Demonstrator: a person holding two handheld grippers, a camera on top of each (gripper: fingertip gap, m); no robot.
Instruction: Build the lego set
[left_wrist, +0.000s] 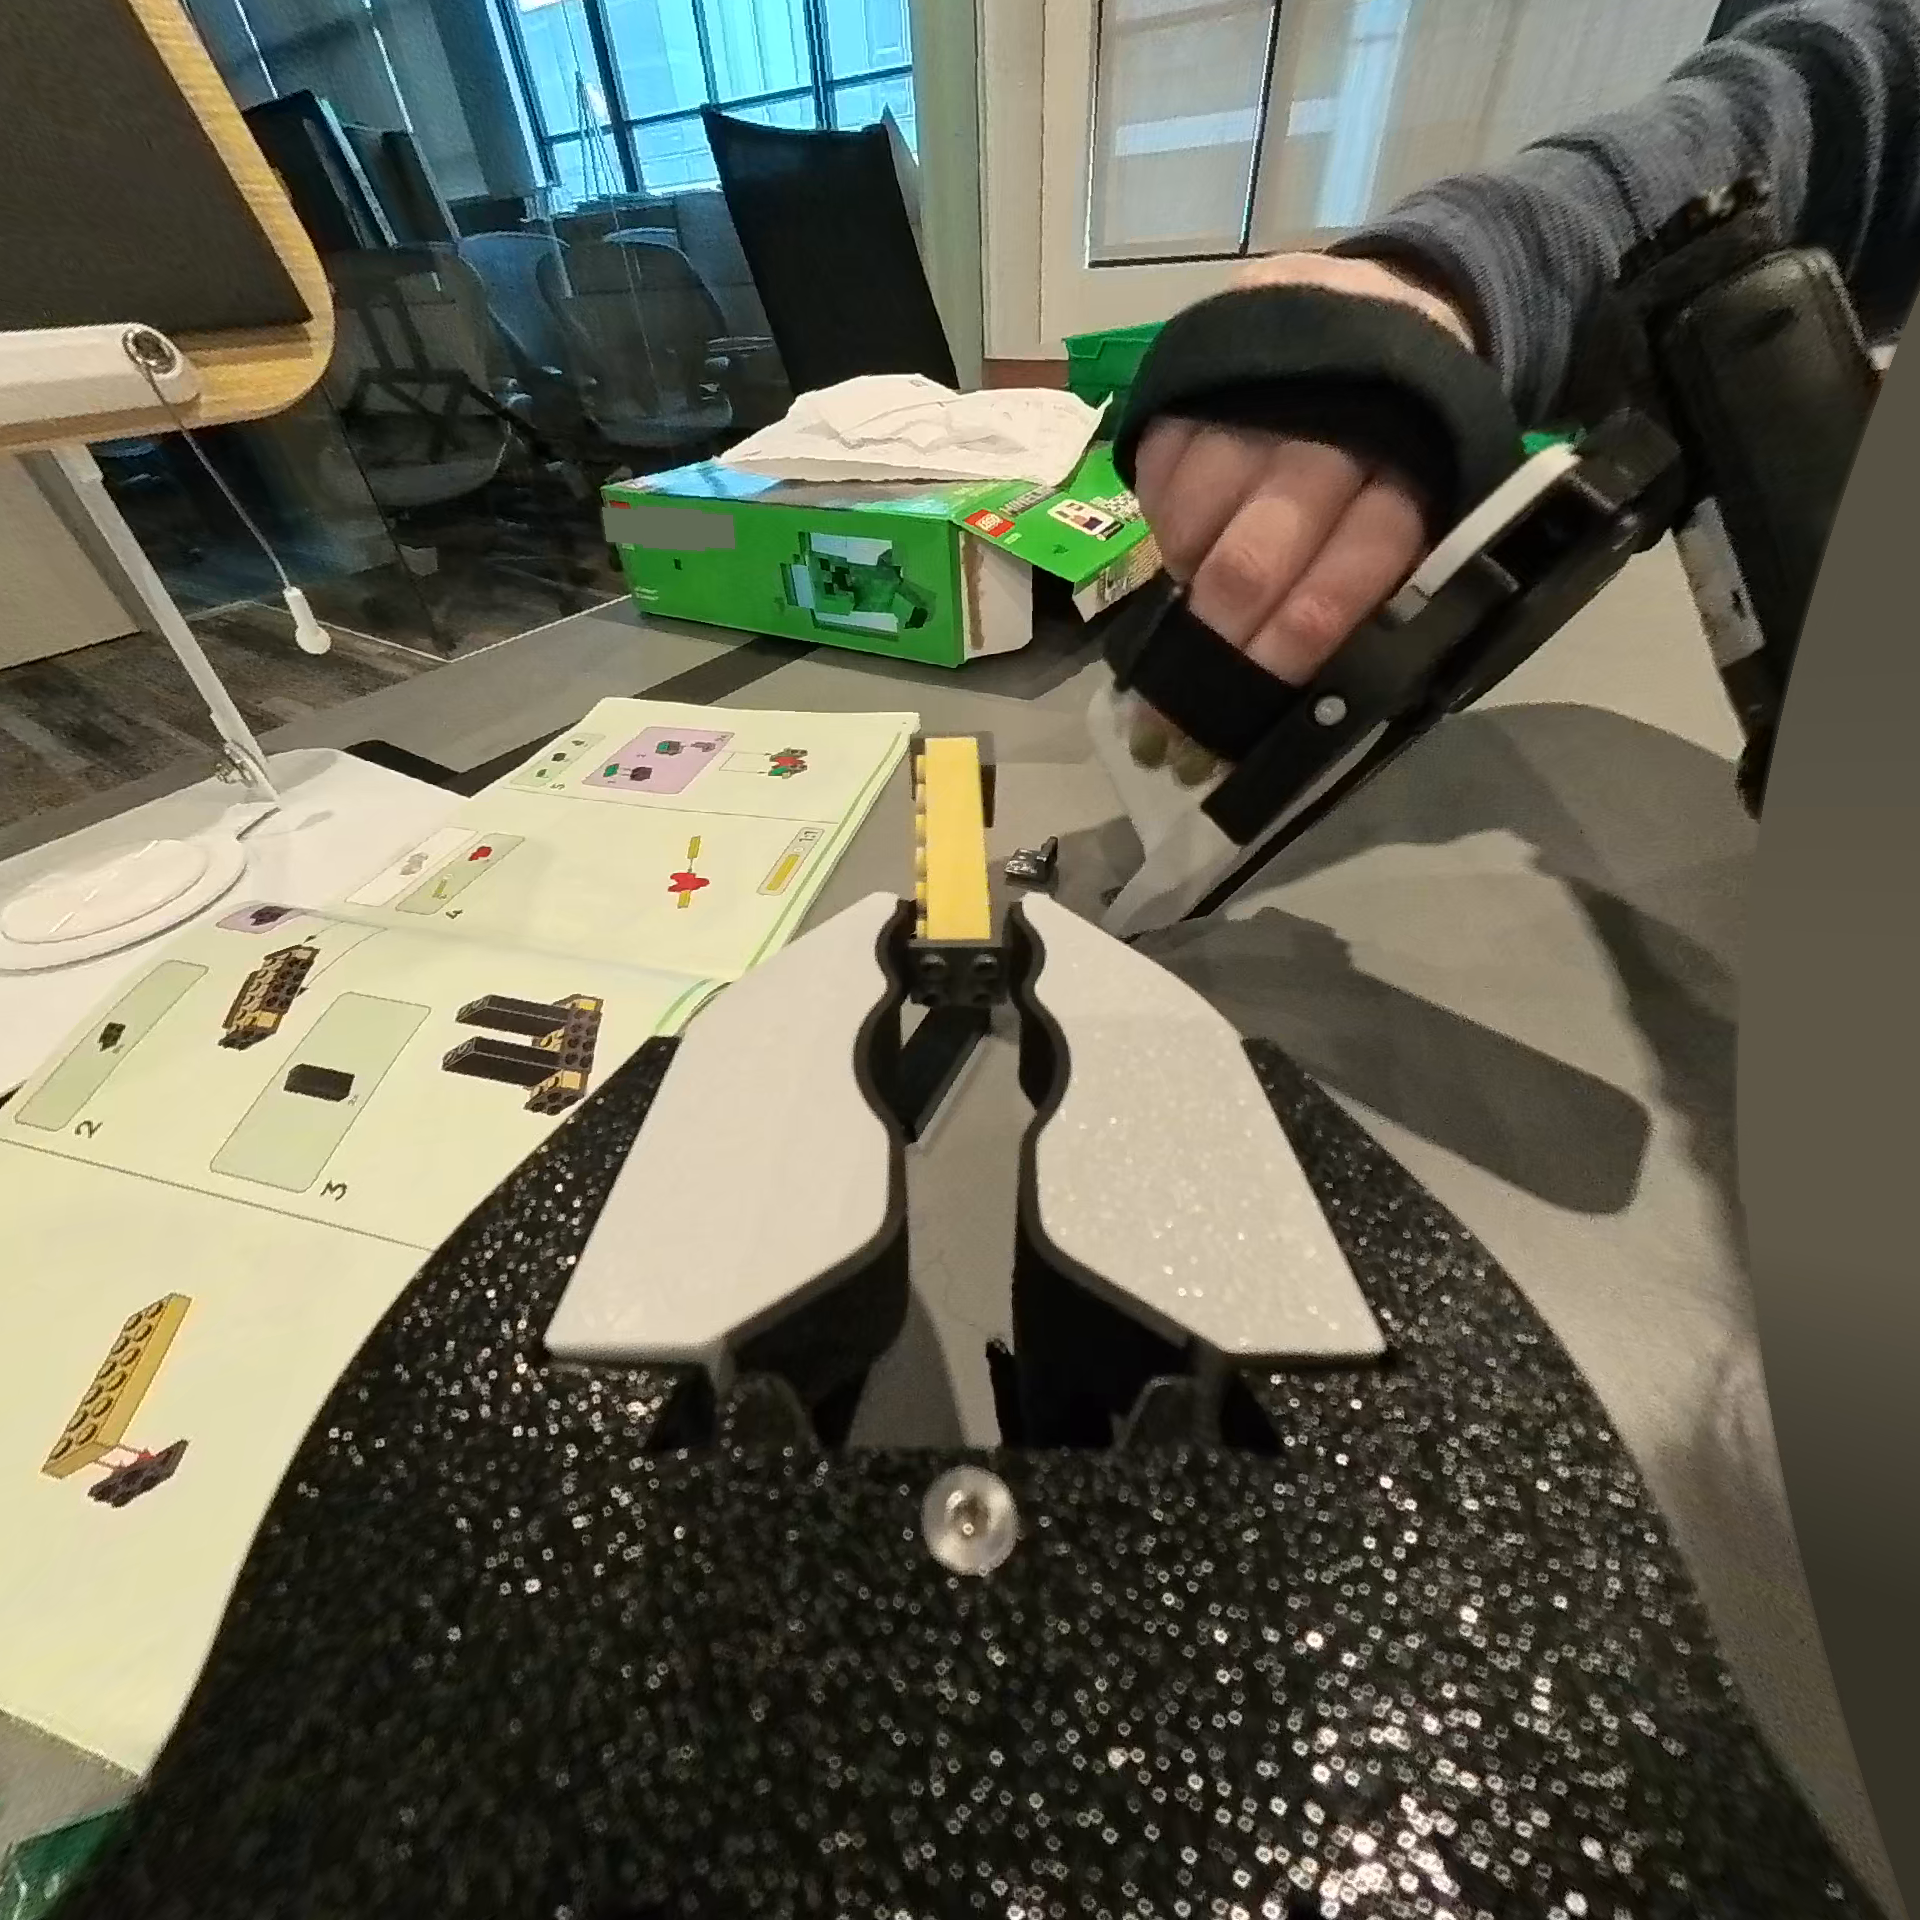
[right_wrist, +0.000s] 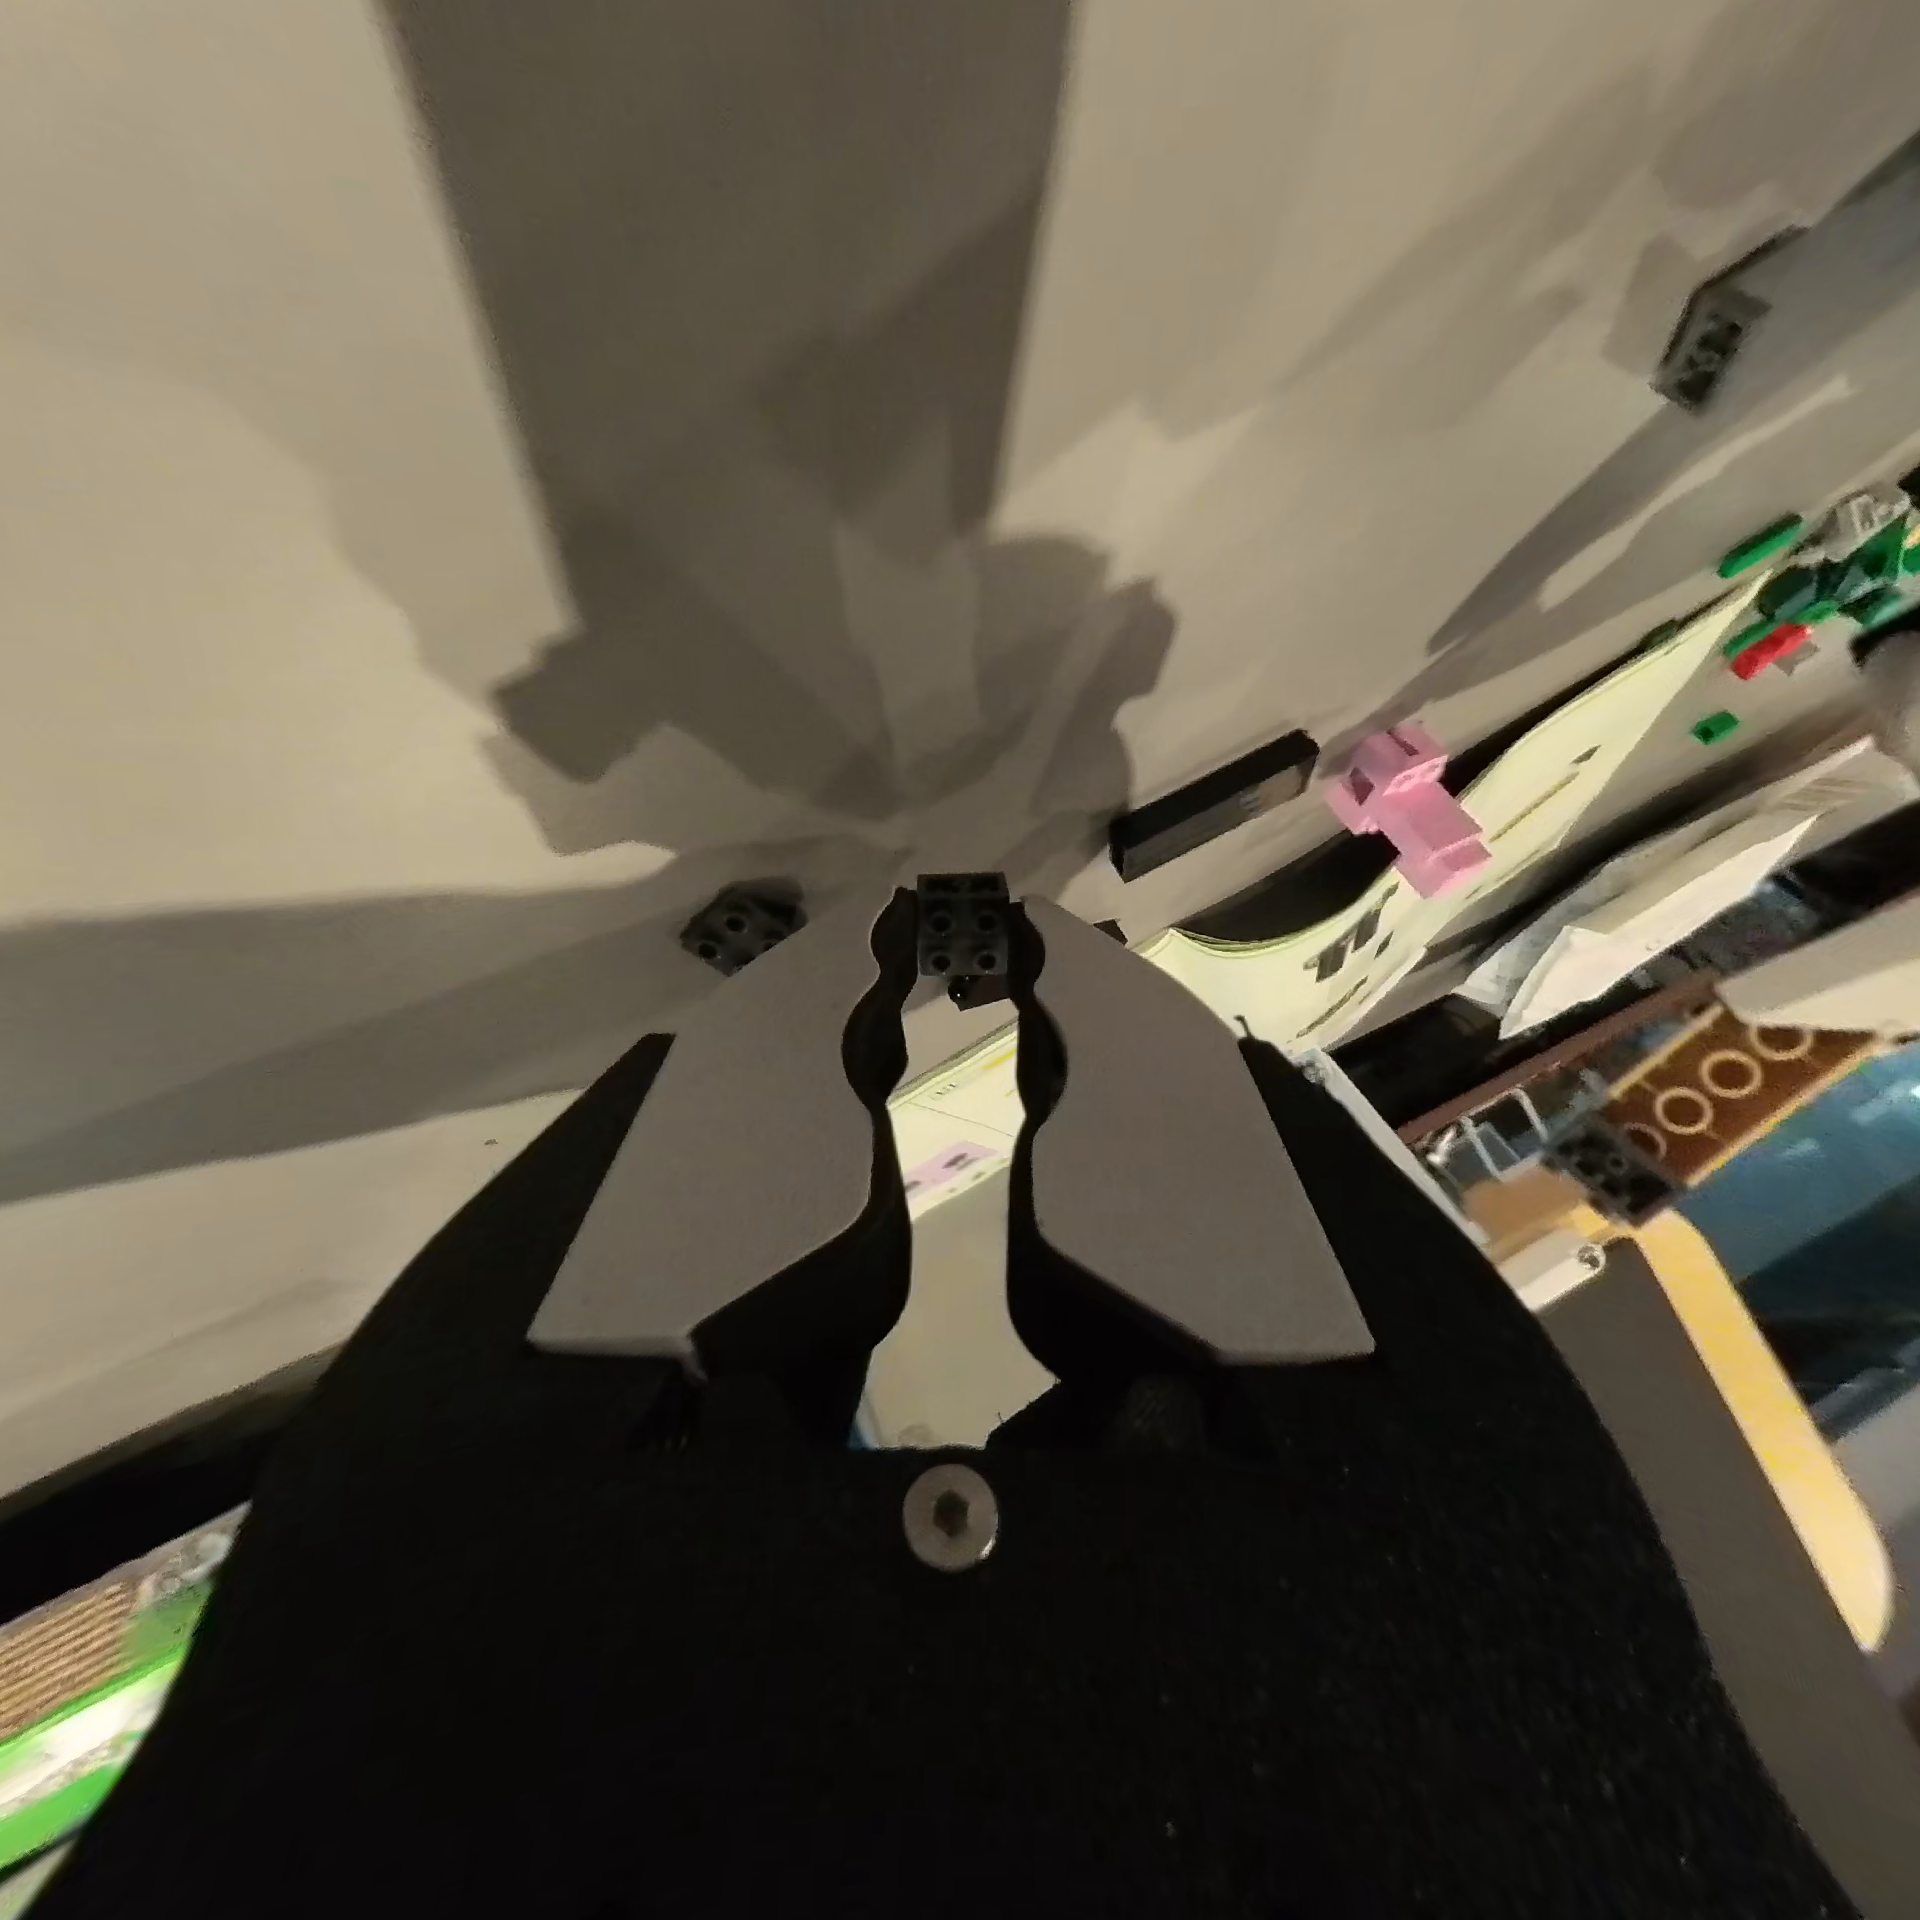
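Grey table (left_wrist: 1455, 1039): L fingers (left_wrist: 883, 935) clamp yellow-black assembly (left_wrist: 954, 883); R fingers (right_wrist: 1049, 914) clamp black brick (right_wrist: 962, 928).

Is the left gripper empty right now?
No, the left gripper is shut on a yellow-and-black lego assembly, pinching its black end brick between the fingertips above the grey table.

A long yellow-and-black brick assembly (left_wrist: 951, 862) points away, raised above the table; a small black brick (right_wrist: 962, 928) is likewise raised.
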